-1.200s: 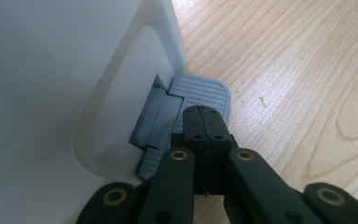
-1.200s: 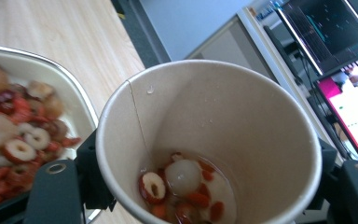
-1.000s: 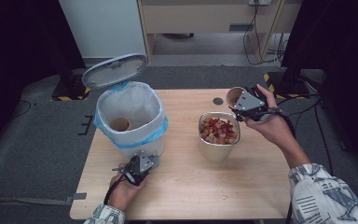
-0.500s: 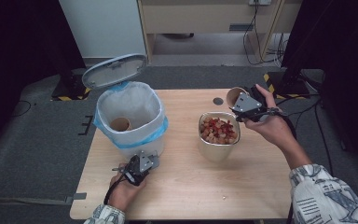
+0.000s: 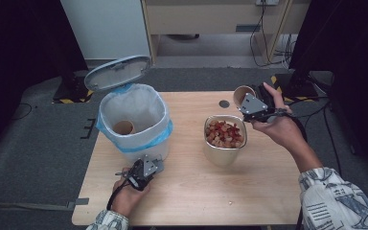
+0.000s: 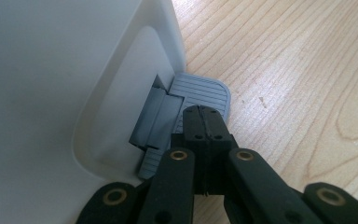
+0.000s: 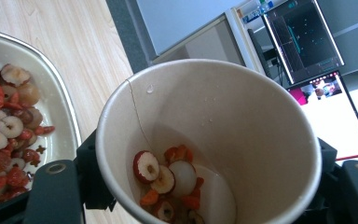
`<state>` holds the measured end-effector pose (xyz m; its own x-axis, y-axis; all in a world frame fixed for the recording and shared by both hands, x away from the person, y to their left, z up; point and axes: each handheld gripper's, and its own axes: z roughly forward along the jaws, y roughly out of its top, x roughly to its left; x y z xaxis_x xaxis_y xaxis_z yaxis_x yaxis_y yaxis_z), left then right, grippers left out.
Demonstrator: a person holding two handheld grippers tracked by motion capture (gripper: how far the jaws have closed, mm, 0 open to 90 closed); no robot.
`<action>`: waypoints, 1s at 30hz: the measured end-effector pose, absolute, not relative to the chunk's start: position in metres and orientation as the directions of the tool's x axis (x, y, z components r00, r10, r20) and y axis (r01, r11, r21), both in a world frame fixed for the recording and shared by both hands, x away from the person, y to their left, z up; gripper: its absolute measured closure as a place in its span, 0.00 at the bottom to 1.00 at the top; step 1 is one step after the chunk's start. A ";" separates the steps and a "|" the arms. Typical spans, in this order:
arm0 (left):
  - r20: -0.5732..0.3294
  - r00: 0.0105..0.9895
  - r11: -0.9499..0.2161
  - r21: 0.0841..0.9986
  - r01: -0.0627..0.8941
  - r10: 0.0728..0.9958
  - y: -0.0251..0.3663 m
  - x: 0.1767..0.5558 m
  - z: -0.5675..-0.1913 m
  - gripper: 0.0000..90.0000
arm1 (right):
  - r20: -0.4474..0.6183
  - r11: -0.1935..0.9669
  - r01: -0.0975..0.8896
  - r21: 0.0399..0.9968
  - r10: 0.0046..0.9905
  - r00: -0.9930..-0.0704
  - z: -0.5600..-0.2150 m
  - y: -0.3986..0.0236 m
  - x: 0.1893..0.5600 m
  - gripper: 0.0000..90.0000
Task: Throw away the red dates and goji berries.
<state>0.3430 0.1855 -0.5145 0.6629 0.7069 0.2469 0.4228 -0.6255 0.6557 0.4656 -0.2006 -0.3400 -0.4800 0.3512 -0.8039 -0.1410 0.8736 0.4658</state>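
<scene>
Left hand-held gripper (image 5: 146, 168) sat low on the table (image 5: 268, 191) at about 7 o'clock, jaws clenched together with nothing between them. In the left gripper view its closed tips (image 6: 204, 122) pressed on the grey ribbed pedal (image 6: 200, 93) at the foot of the white bin (image 6: 51, 70).

The bin (image 5: 134, 120), lined with a blue-edged bag, stood at 9 to 10 o'clock on the table. Its lid (image 5: 119, 72) was raised and tilted back toward 12 o'clock. A brown paper cup (image 5: 123, 127) lay inside the bin.

Right hand-held gripper (image 5: 253, 106) was held above the table at about 2 o'clock, grasping a second paper cup (image 5: 242, 94) around its wall, mouth tipped toward the camera. In the right gripper view this cup (image 7: 242, 116) held a few red and white fruit pieces (image 7: 168, 177) at its bottom.

A metal bowl (image 5: 223, 155) filled with similar dried fruit (image 5: 224, 134) stood near table centre, just at 7 o'clock from the held cup. A small dark round spot (image 5: 224, 103) lay on the table beside the cup.
</scene>
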 end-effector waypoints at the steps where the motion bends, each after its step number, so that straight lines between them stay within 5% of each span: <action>1: 0.247 0.663 -0.626 0.656 0.423 0.707 0.185 0.343 -0.515 1.00 | -0.804 0.874 -0.141 0.466 0.351 -0.480 -0.340 -0.201 0.466 0.30; 30: 0.244 0.662 -0.622 0.658 0.424 0.709 0.186 0.343 -0.515 1.00 | -0.863 0.837 -0.316 0.446 0.308 -0.400 -0.319 -0.205 0.461 0.30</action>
